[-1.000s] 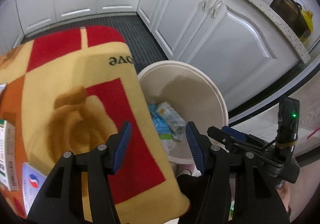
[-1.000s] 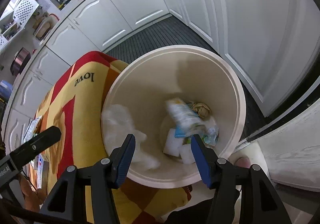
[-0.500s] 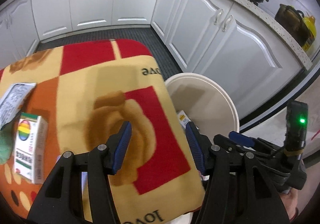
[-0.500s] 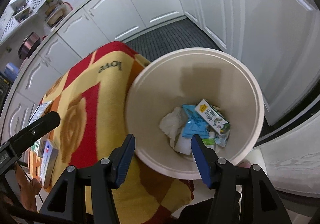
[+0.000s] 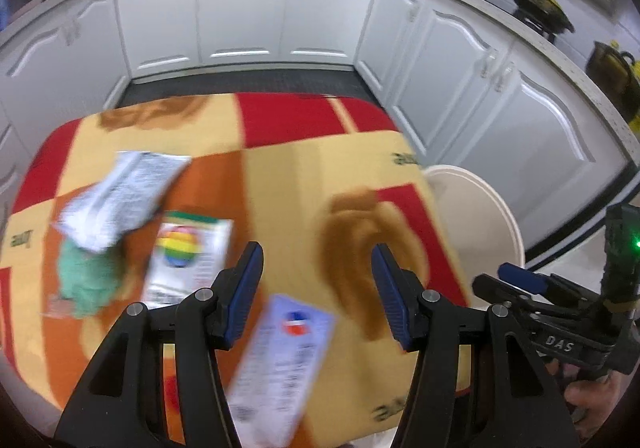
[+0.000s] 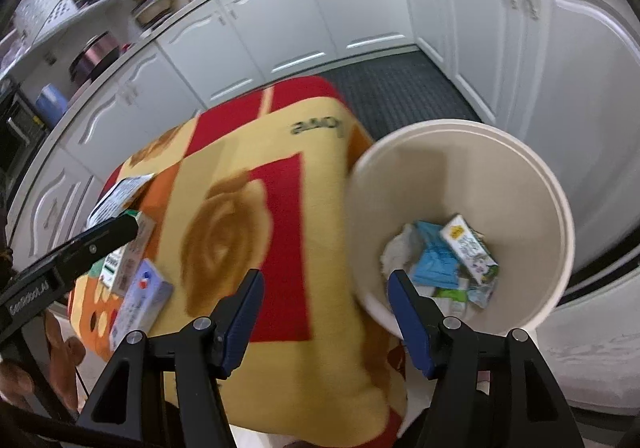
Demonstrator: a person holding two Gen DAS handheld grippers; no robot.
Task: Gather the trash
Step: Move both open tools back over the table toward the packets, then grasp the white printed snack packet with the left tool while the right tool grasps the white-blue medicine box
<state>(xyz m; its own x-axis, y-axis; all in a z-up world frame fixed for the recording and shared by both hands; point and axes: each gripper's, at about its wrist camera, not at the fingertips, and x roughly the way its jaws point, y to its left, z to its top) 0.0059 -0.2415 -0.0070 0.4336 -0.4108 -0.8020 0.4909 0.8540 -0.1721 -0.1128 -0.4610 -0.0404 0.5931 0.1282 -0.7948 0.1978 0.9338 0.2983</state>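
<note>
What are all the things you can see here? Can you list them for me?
Blanket: one, yellow, red and orange, spread over the table.
Printed paper wrapper: one, white and grey, far left on the blanket.
Green crumpled thing: one, green, partly under the wrapper.
Rainbow box: one, white with rainbow circle, beside the green thing.
Pale blue box: one, near blanket edge, blurred.
Trash bin: one, cream, on the floor right of the table.
Trash in bin: several pieces, blue, white and printed carton, at the bottom.
Cabinets: many, white, around the room.
Pots: several, on the counter.
Left gripper: open, over the blanket.
Right gripper: open, between blanket and bin.
</note>
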